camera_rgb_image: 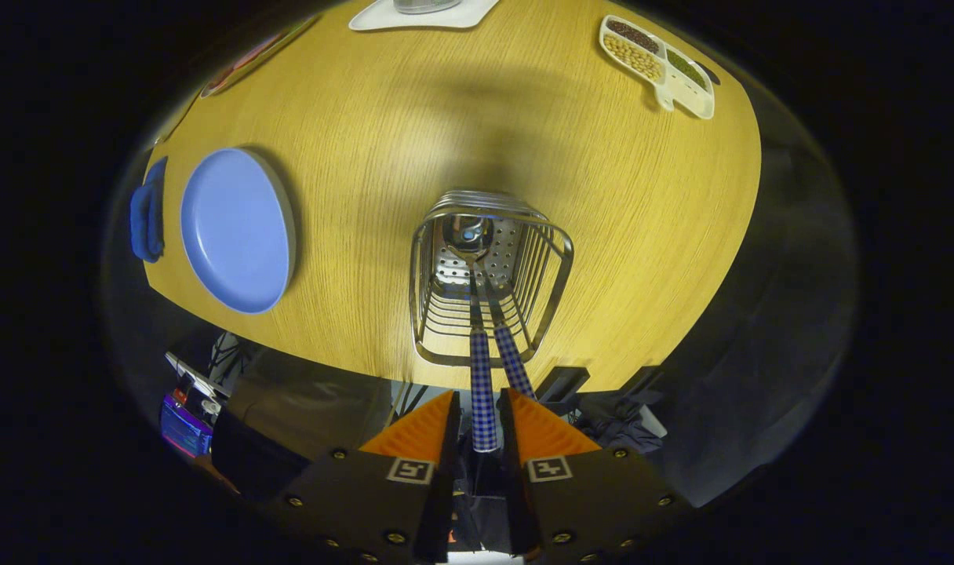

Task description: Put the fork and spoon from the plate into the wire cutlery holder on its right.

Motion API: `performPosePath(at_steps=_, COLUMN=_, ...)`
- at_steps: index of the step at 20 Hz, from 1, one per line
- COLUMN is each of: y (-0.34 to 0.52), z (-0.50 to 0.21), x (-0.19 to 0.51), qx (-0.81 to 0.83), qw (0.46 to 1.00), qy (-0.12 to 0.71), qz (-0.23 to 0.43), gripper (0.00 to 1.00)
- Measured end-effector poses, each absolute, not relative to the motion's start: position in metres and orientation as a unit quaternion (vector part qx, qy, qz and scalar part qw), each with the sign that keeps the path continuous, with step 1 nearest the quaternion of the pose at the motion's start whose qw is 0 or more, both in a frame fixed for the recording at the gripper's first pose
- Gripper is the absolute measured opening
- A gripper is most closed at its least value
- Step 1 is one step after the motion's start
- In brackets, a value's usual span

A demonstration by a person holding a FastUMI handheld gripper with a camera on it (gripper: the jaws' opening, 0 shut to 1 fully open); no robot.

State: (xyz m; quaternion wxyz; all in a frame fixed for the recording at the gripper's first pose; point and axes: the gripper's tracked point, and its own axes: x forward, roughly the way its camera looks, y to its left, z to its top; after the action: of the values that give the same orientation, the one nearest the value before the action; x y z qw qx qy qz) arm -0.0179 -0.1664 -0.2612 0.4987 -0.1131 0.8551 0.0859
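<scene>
I look down into the wire cutlery holder (489, 286), which stands on the wooden table just ahead of my fingers. Two utensils with blue checked handles stand in it. The spoon (482, 392) has its bowl at the holder's perforated bottom, and its handle end lies between my fingers. The fork (513, 361) leans just right of it, its head hidden among the wires. My gripper (478, 420) is slightly open around the spoon handle, with a narrow gap showing on the left side. The blue plate (234, 231) lies bare to the left of the holder.
A blue cloth (146, 210) lies left of the plate at the table edge. A white divided tray of beans (659, 64) sits far right, and a white mat (422, 14) with a metal item far ahead. Below the table's near edge are dark clutter and cables.
</scene>
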Motion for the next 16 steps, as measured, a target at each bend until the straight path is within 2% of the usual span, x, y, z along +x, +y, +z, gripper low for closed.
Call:
performPosePath(at_steps=1, y=-0.167, z=-0.26, x=-0.017, qx=-0.116, qw=0.507, qy=0.849, qz=0.088, gripper=0.32)
performPosePath(at_steps=4, y=-0.161, z=-0.243, x=-0.006, qx=-0.113, qw=0.561, qy=0.814, qz=0.095, gripper=0.32)
performPosePath(at_steps=5, y=-0.155, z=-0.238, x=-0.002, qx=-0.104, qw=0.591, qy=0.794, qz=0.097, gripper=0.44)
performPosePath(at_steps=6, y=-0.147, z=-0.229, x=0.005, qx=-0.091, qw=0.624, qy=0.77, qz=0.096, gripper=0.52)
performPosePath(at_steps=9, y=-0.115, z=-0.209, x=0.015, qx=-0.042, qw=0.724, qy=0.682, qz=0.096, gripper=0.53)
performPosePath(at_steps=12, y=-0.081, z=-0.163, x=0.045, qx=0.004, qw=0.84, qy=0.537, qz=0.083, gripper=0.54)
performPosePath(at_steps=16, y=-0.05, z=-0.118, x=0.046, qx=0.029, qw=0.92, qy=0.387, qz=0.06, gripper=0.54)
